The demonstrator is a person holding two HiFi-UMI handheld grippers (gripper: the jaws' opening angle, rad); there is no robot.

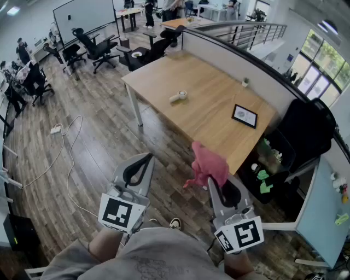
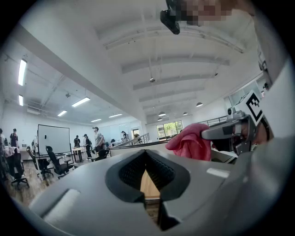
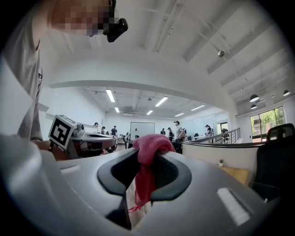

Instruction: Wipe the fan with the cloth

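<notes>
The right gripper (image 3: 144, 171) clamps the pink cloth (image 3: 148, 146), which bunches over its jaw tips. The left gripper (image 2: 146, 161) has its jaws together and empty. The white fan (image 1: 179, 97) lies on the table (image 1: 213, 117), well beyond both.

1. Head view: from high up, facing forward and steeply down onto left gripper (image 1: 147, 157), right gripper (image 1: 211, 181) and wooden table (image 1: 202, 104) beyond.
2. Left gripper view: close behind own jaws, facing level.
3. Right gripper view: likewise close, level.
4. Shared by all three: pink cloth (image 1: 210, 163), whiteboard (image 1: 85, 16).
</notes>
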